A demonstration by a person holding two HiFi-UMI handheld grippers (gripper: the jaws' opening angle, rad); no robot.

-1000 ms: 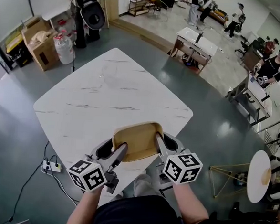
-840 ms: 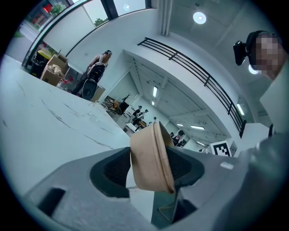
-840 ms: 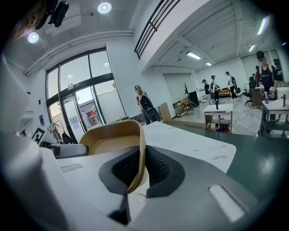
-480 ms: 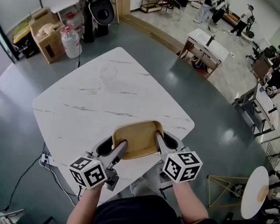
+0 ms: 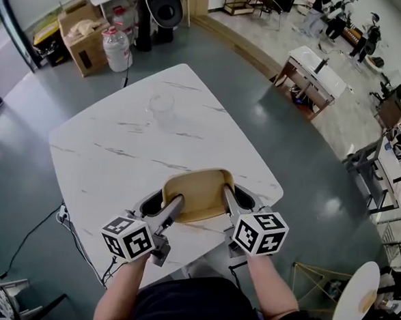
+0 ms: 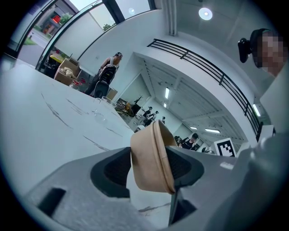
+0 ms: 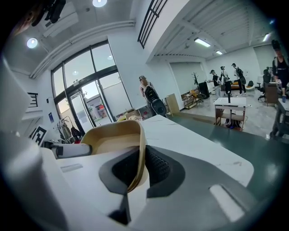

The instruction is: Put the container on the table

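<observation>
The container [image 5: 197, 193] had shifted slightly farther in over the table's [image 5: 119, 150] near corner. My left gripper [image 5: 172, 207] was clamped on its left wall, my right gripper [image 5: 228, 196] on its right wall.

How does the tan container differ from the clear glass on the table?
The container is tan and opaque; the glass is clear. The left hand-held gripper and right hand-held gripper clamp the container near the near edge of the table; the glass stands free farther out. Both are open-topped.
</observation>
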